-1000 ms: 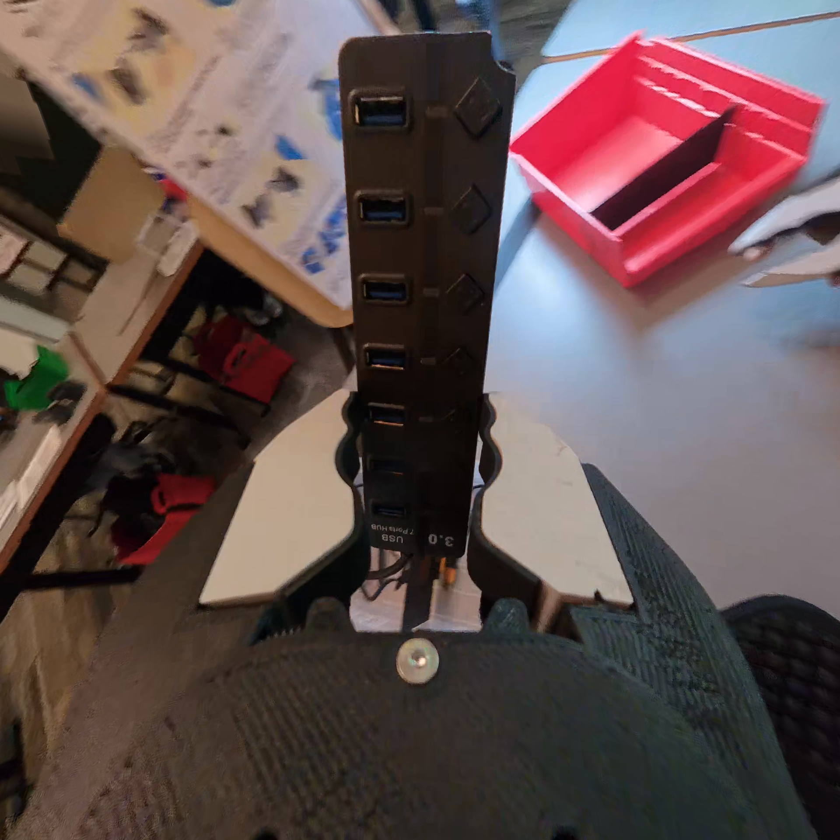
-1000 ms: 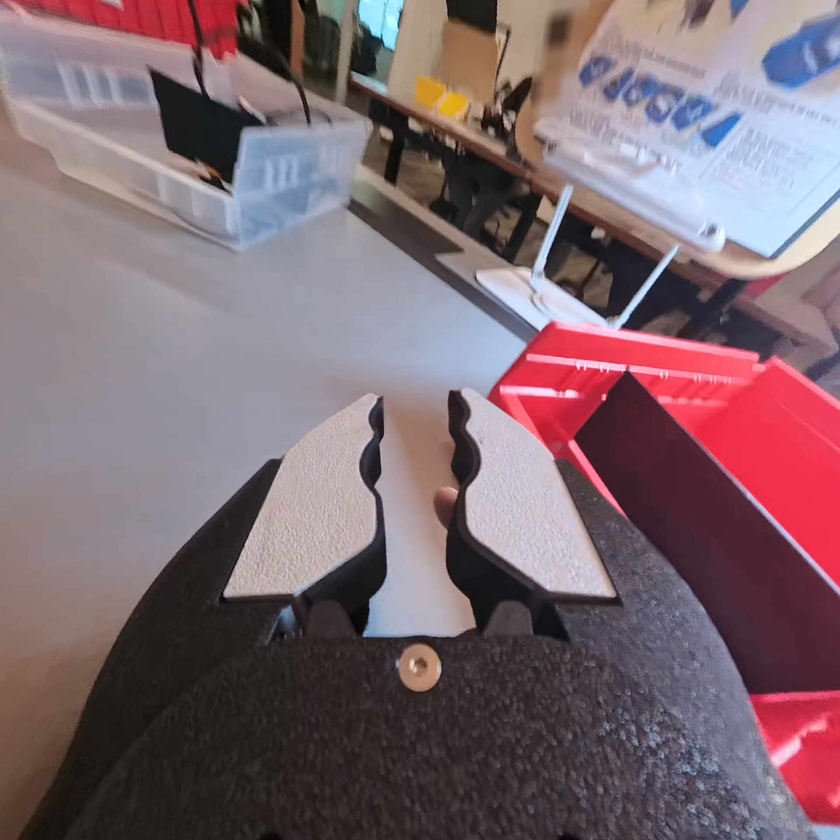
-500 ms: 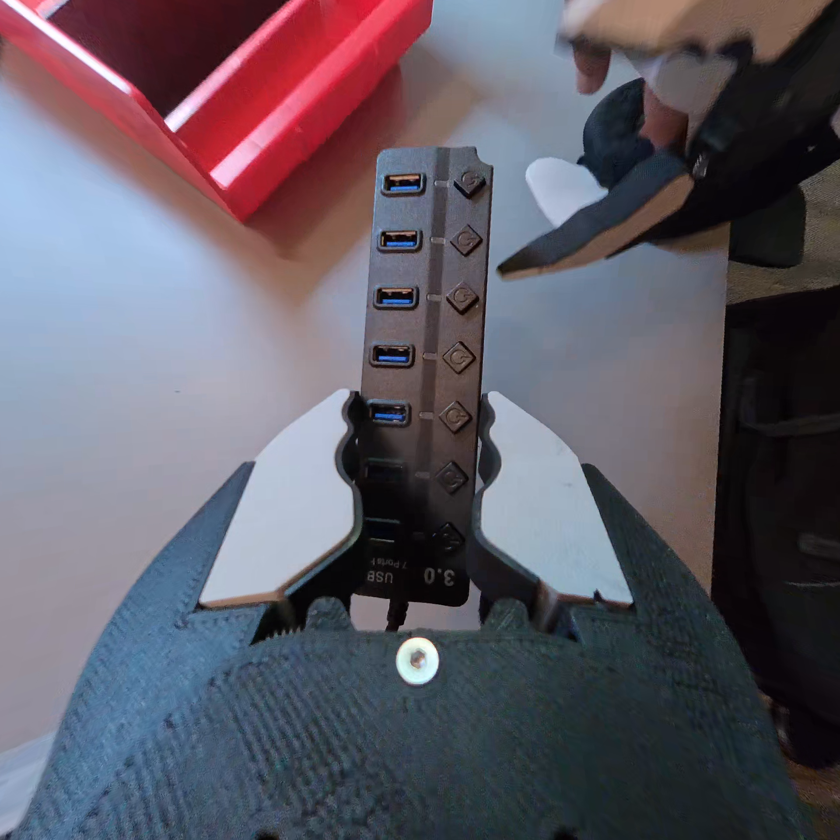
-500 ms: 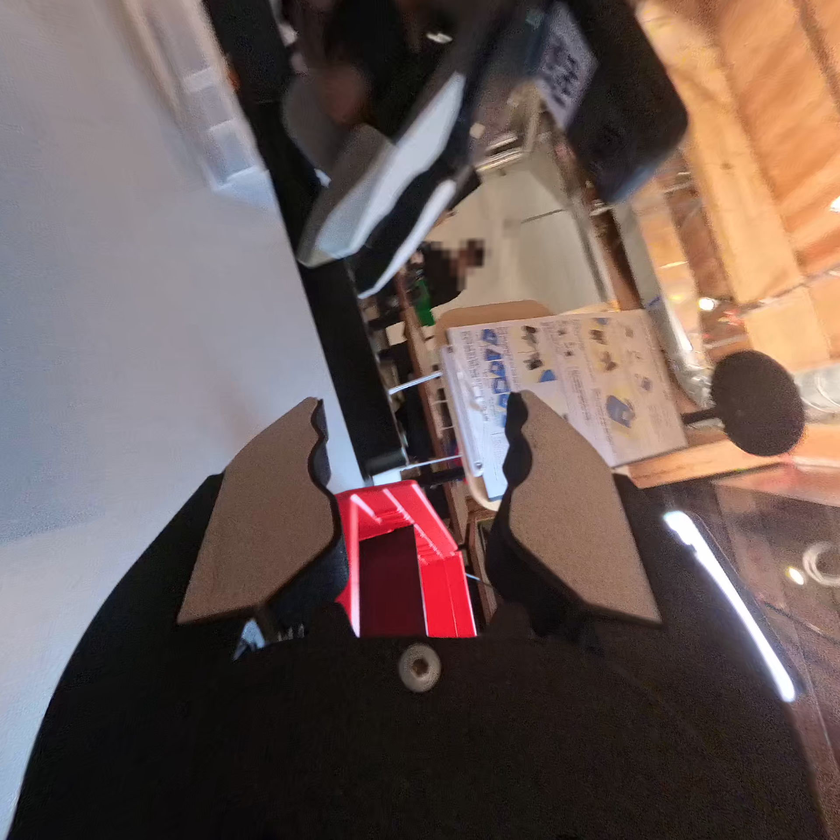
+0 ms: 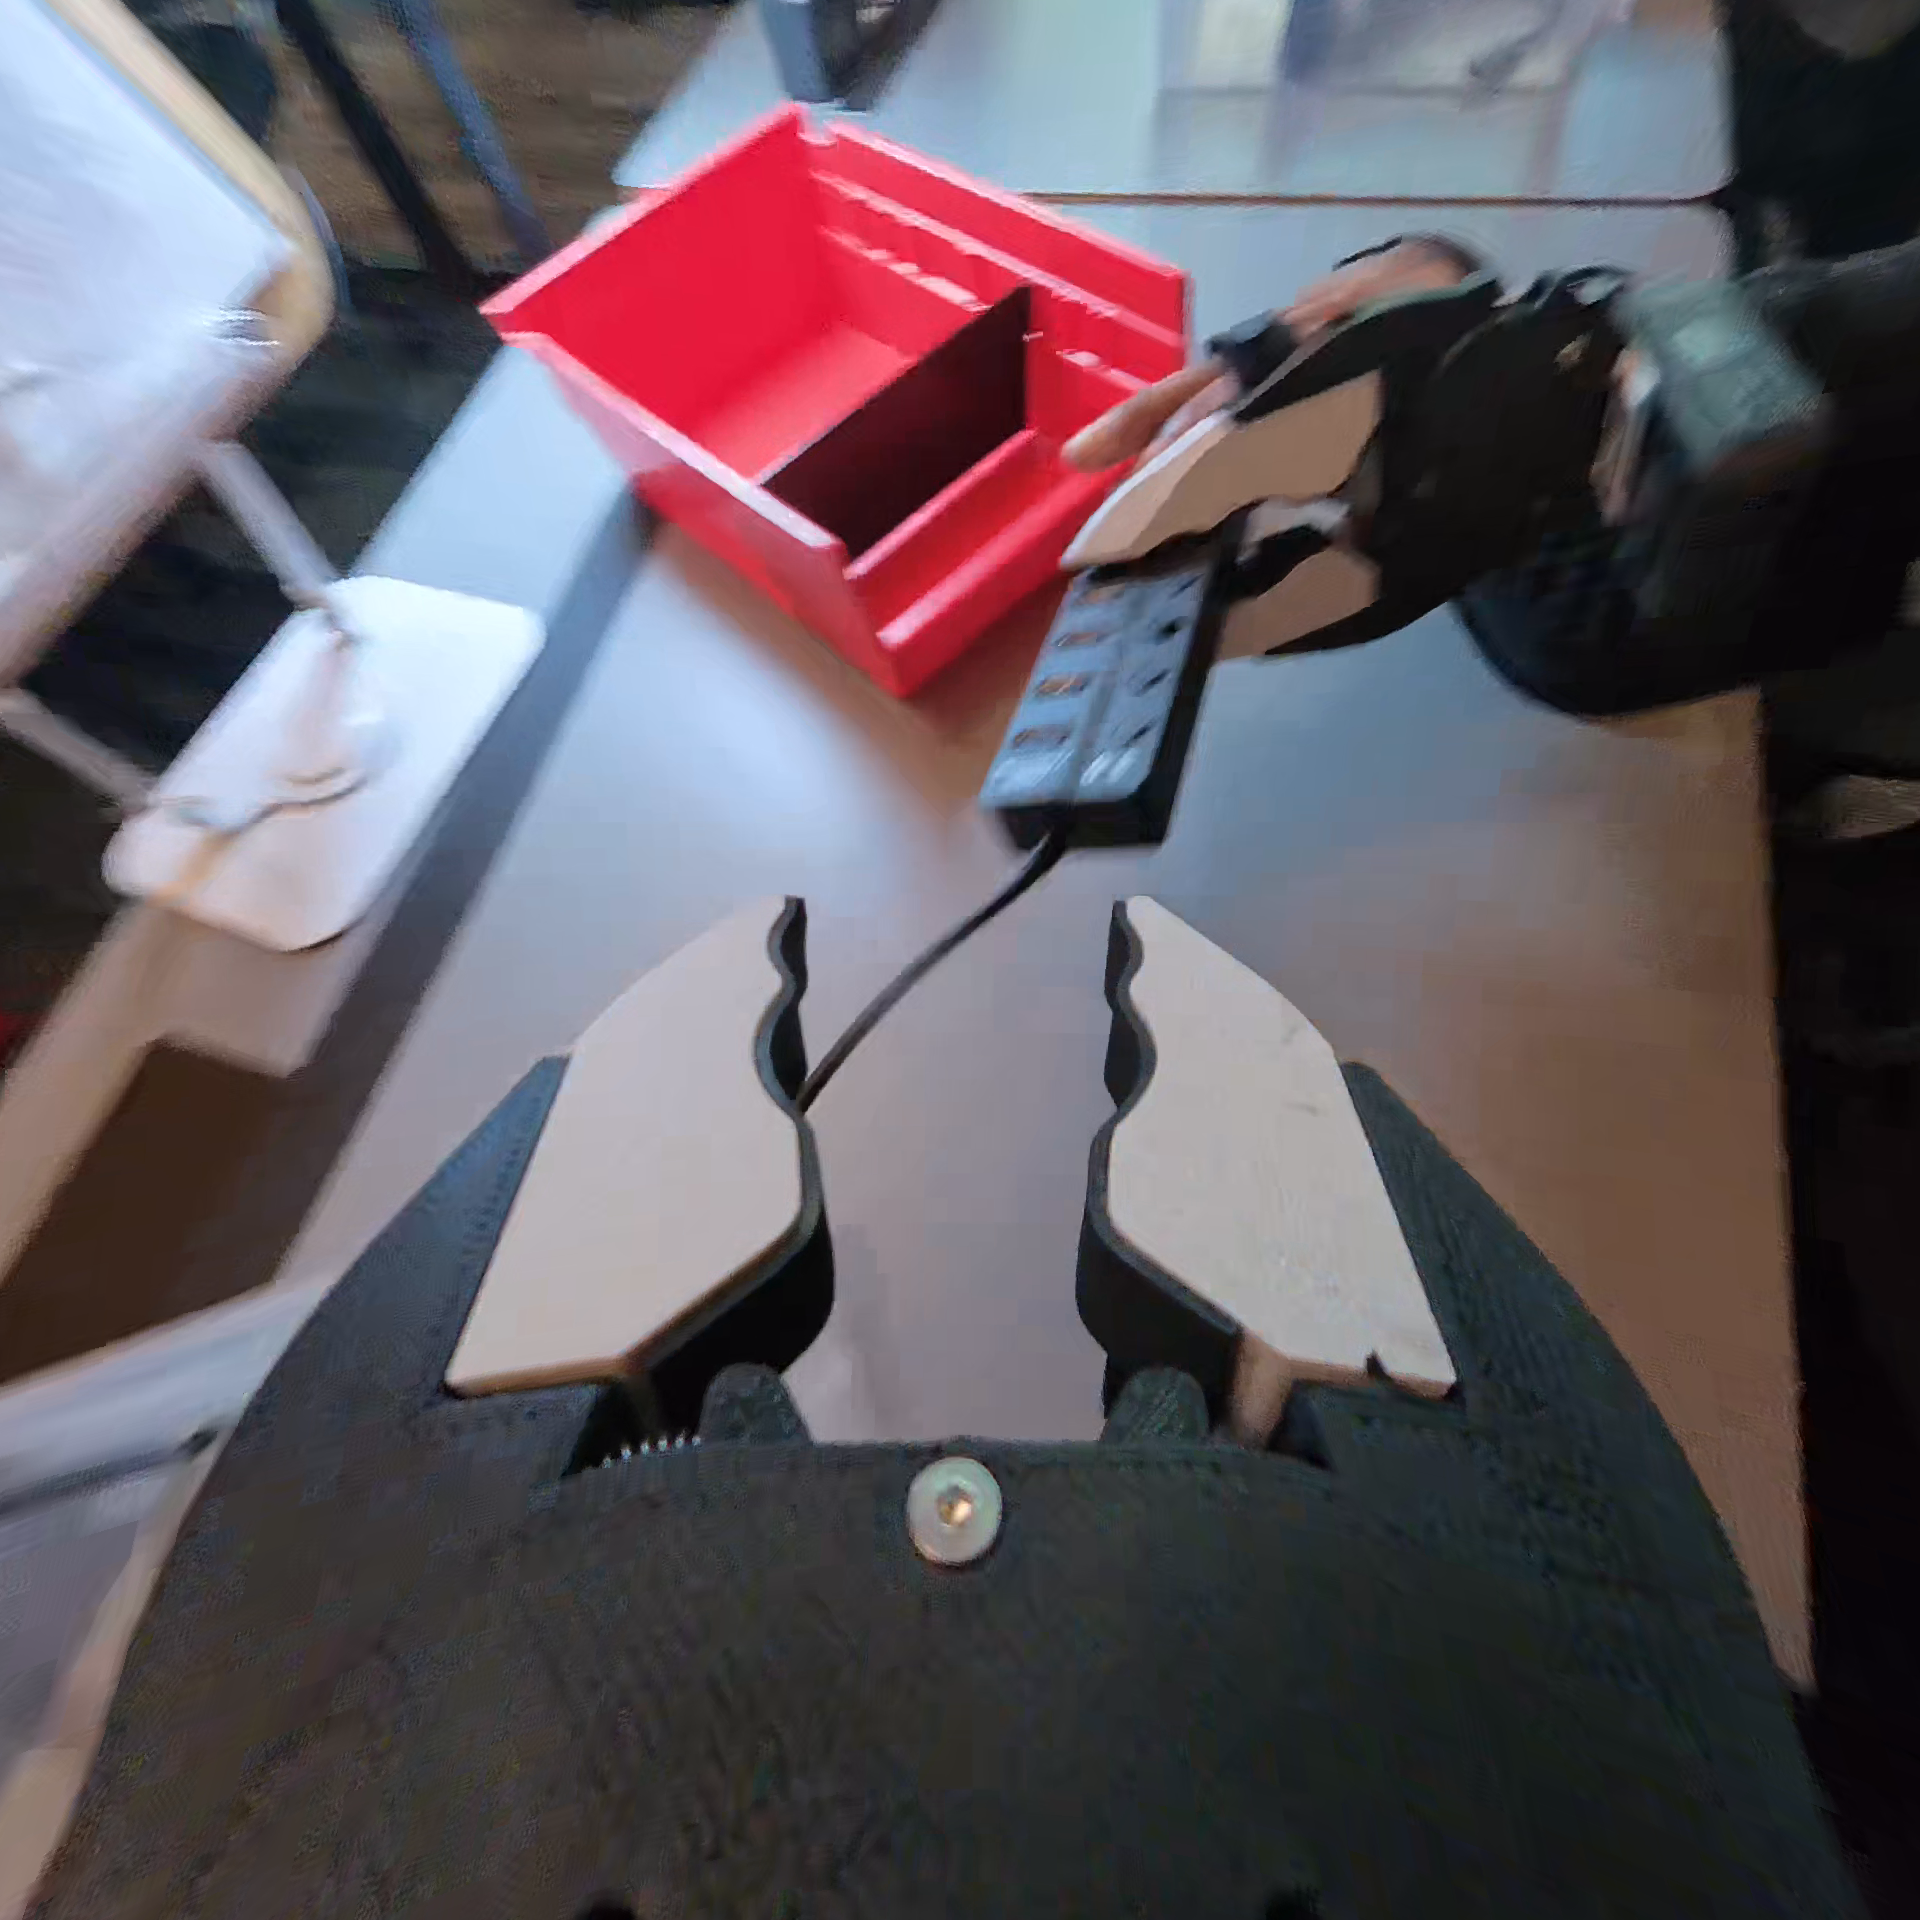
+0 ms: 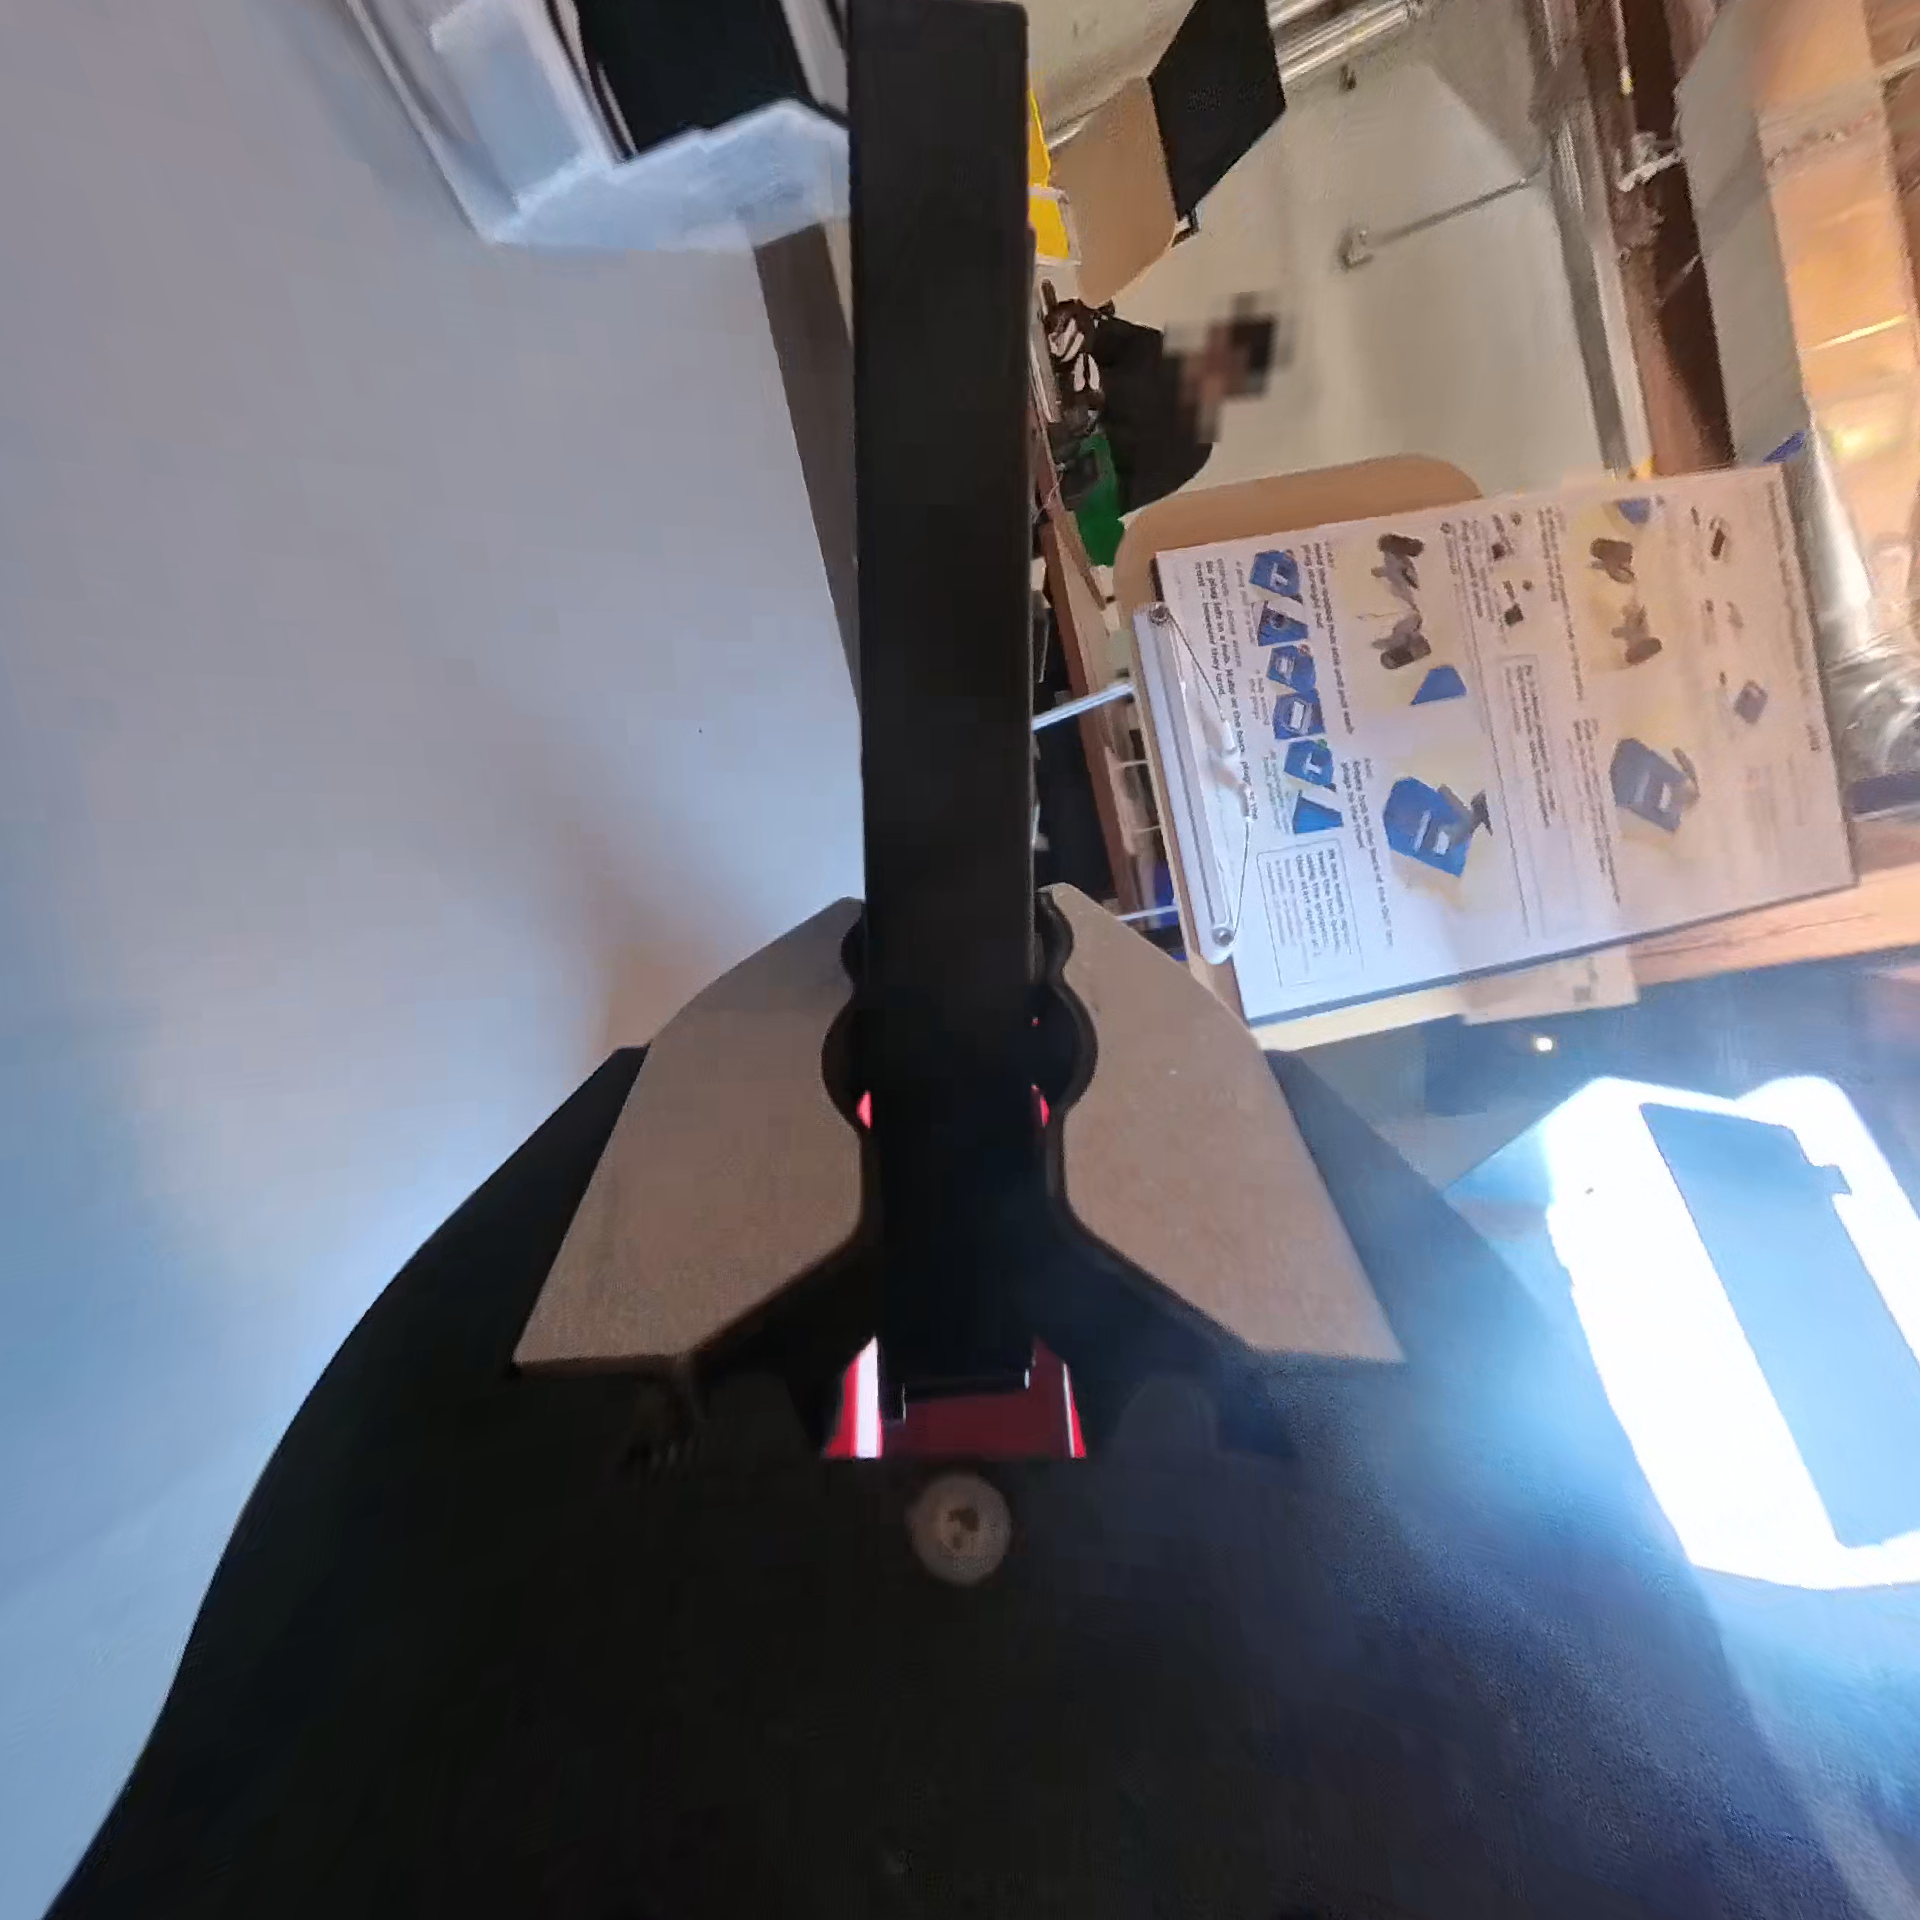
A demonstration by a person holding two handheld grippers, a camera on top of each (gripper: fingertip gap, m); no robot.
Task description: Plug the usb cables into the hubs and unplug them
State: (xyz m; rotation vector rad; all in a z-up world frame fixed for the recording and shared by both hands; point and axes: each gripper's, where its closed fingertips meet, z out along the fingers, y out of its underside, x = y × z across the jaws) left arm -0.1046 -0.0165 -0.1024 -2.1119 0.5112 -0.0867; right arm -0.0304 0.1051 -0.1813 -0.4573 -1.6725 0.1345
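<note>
A black multi-port USB hub [image 5: 1107,698] is held above the grey table [image 5: 1351,987] in the left wrist view, by the red bin. My right gripper [image 5: 1174,540] is shut on its far end. The hub's black cable [image 5: 925,977] runs back toward my left gripper [image 5: 951,920], which is open and holds nothing. In the right wrist view the hub [image 6: 940,623] shows as a plain black bar clamped between my right gripper's [image 6: 945,914] jaws, its ports hidden.
A red bin [image 5: 831,416] with a black divider stands on the table beyond the hub. A white stand base [image 5: 322,748] holding a printed sheet [image 6: 1496,738] sits off the table's left edge. A clear plastic box [image 6: 644,135] is at the far end.
My left gripper has let go of the hub, opened and drawn back. My right gripper, open before, has closed on the hub's far end and now holds it.
</note>
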